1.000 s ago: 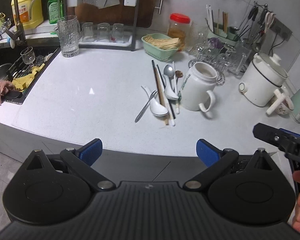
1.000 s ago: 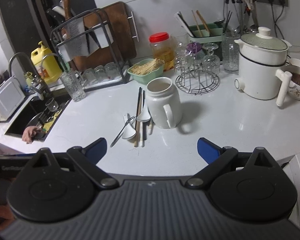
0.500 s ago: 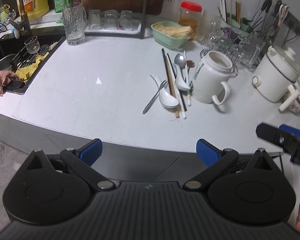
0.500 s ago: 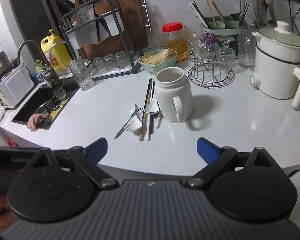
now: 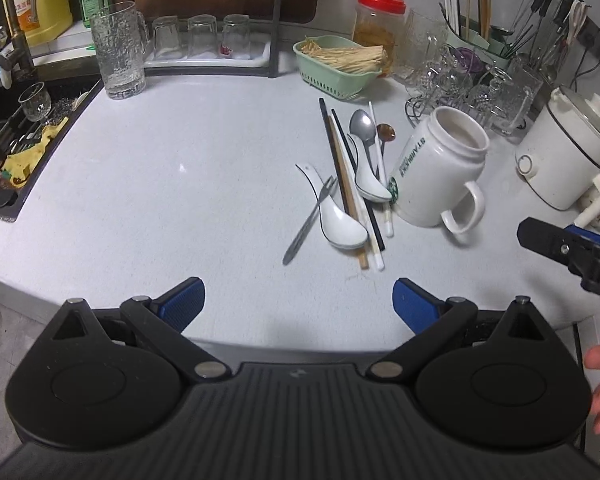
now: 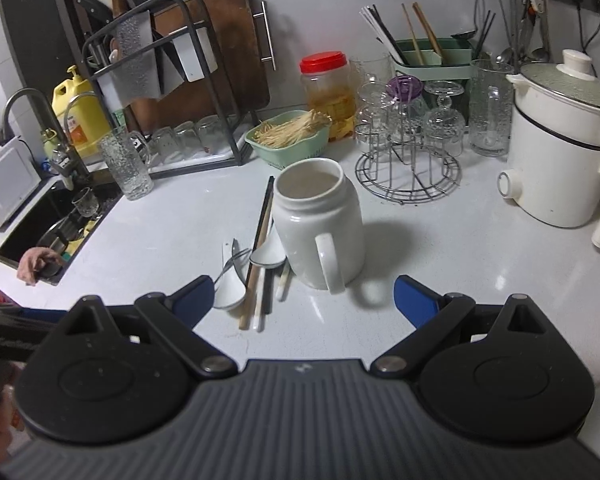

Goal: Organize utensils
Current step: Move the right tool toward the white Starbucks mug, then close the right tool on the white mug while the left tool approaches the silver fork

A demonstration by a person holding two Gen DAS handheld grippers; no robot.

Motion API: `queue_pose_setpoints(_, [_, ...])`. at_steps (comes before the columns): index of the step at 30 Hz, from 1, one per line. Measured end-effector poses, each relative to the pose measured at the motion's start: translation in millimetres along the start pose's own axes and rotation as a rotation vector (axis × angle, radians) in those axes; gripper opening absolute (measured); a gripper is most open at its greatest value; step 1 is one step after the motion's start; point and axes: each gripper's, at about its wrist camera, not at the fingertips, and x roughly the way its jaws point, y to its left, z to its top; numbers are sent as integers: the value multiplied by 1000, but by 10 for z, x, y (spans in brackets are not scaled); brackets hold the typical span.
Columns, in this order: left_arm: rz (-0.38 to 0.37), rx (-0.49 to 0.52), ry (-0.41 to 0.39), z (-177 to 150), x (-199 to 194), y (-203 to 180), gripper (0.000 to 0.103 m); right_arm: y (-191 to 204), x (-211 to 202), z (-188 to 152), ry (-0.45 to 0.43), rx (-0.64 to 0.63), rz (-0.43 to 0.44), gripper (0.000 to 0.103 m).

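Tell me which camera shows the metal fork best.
The left wrist view. There the metal fork lies in full, tines resting on a white ceramic spoon, left of the white mug. The right wrist view shows only its tines; the right gripper's left finger hides the handle.

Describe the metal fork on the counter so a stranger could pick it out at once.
Start at the tall white mug on the white counter; the loose utensils lie just left of it. The fork is on the pile's left edge, slanted, its tines over a white ceramic spoon. It is the only pronged piece.
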Motion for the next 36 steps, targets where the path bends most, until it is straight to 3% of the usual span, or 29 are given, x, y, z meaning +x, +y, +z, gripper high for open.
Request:
queue_pose_setpoints(11, [-56, -4, -7, 321, 515, 38, 101, -84, 512, 131, 23, -15, 19, 98])
queue_pose_setpoints(20, [-54, 17, -18, 446, 826, 11, 101, -135, 860, 229, 42, -59, 21, 98])
queue_pose_setpoints(30, [-70, 62, 26, 589, 1139, 17, 100, -97, 1169, 263, 74, -97, -15, 97])
queue_pose_setpoints(36, [-82, 73, 28, 736, 1291, 29, 93, -63, 1231, 381, 21, -157, -37, 97])
